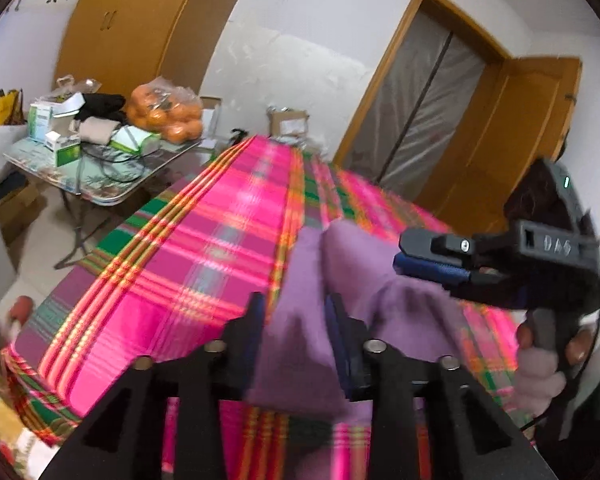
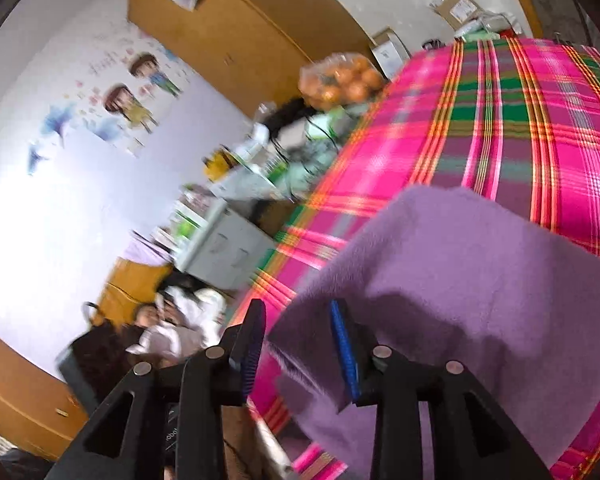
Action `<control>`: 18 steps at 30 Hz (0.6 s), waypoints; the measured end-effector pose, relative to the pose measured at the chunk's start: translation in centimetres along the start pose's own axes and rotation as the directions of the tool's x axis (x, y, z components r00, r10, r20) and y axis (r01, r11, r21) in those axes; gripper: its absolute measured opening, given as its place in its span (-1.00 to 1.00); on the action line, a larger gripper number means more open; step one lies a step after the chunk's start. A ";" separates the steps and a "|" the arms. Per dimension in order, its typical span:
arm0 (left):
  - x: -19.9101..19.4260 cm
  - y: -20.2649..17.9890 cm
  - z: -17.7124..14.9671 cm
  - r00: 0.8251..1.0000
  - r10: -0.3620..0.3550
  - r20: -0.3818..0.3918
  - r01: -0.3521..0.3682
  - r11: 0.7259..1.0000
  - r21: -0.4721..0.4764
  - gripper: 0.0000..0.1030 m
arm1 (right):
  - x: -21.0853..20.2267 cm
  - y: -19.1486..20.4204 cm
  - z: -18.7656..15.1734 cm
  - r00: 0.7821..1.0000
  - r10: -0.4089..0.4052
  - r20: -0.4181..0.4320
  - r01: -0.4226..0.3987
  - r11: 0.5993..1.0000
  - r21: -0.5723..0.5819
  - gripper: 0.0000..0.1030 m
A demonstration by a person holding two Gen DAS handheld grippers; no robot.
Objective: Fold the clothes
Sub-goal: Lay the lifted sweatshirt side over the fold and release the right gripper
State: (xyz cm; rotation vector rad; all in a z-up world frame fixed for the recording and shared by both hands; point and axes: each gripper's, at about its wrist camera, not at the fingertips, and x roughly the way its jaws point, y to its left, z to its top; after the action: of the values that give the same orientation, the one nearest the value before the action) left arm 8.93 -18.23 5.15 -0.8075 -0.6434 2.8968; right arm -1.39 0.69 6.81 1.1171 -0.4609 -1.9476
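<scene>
A purple fleece garment (image 1: 364,280) lies bunched on a bed under a pink, green and orange plaid cover (image 1: 188,240). My left gripper (image 1: 296,304) is low over the garment's near edge. Its jaws stand apart with a fold of the purple cloth between them, and a strip of plaid shows beside the left pad. In the right wrist view the same garment (image 2: 480,280) fills the lower right. My right gripper (image 2: 298,310) is open around its left corner without pressing on it. From the left wrist view the right gripper (image 1: 402,252) is side-on above the cloth, with a hand (image 1: 540,360) on its handle.
Left of the bed stands a small folding table (image 1: 100,188) with boxes, dark cloth and a bag of oranges (image 1: 164,114). Behind are a wooden wardrobe (image 1: 140,20) and an open door (image 1: 512,140). A grey drawer unit (image 2: 228,248) and a pile of clothes (image 2: 180,320) lie beside the bed.
</scene>
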 end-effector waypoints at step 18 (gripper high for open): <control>3.7 -1.7 1.7 0.983 -0.171 -0.072 0.164 0.982 -0.095 -0.82 | -7.5 -5.8 -2.9 0.988 -0.052 0.148 0.032 0.990 0.135 -0.32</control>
State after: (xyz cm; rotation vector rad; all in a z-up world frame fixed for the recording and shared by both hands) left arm 4.78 -16.70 5.39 -0.8304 -0.7962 2.6876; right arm 0.28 10.34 5.46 1.0729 -0.6608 -2.0727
